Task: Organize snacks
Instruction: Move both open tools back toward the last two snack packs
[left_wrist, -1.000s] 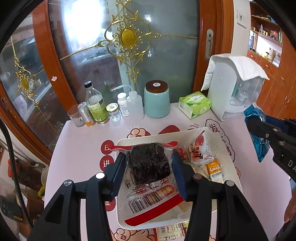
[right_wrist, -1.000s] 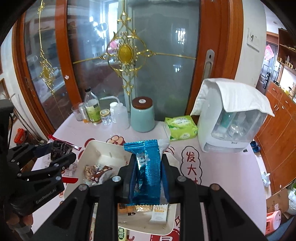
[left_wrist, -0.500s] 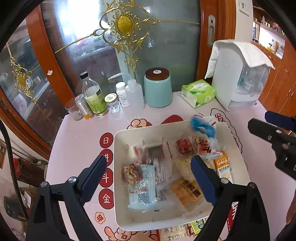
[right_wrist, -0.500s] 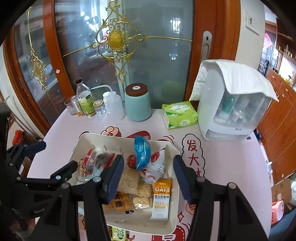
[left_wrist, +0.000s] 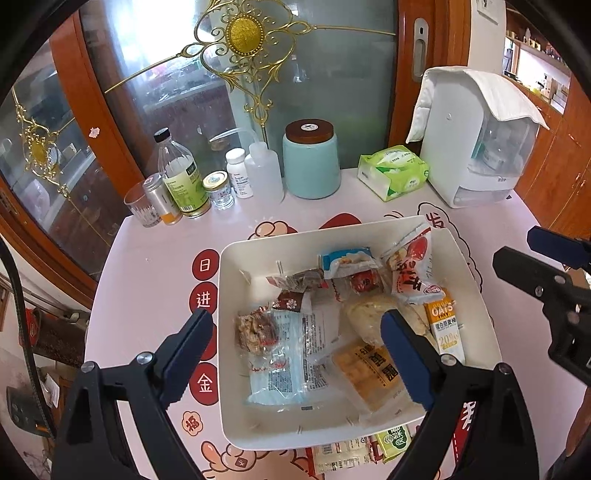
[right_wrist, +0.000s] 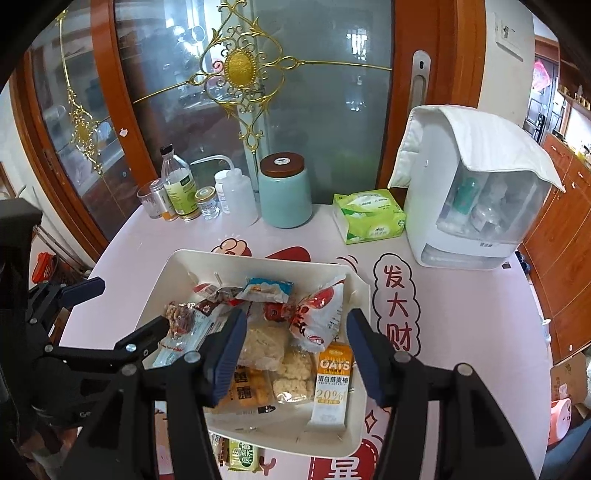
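A white tray (left_wrist: 229, 332) (right_wrist: 173, 273) on the pink table holds several snack packets. Among them are a dark snack in clear wrap (left_wrist: 295, 280), a blue packet (left_wrist: 347, 258) (right_wrist: 267, 288), a red-and-white packet (left_wrist: 413, 269) (right_wrist: 317, 314) and an orange oats bar (left_wrist: 445, 321) (right_wrist: 332, 380). My left gripper (left_wrist: 295, 325) hangs open above the tray's left half, nothing between its fingers. My right gripper (right_wrist: 295, 321) is open over the tray's right half, also empty. A green packet (left_wrist: 395, 441) (right_wrist: 242, 456) lies outside the tray's near edge.
Along the table's back stand bottles and a glass (left_wrist: 177, 184), a teal jar (left_wrist: 312, 162), a green tissue pack (left_wrist: 393, 171) and a white appliance draped with a cloth (left_wrist: 476, 136). A glass door with gold trim is behind them.
Both grippers opened. The left let go of the dark snack packet and the right let go of the blue packet; both packets now lie in the tray.
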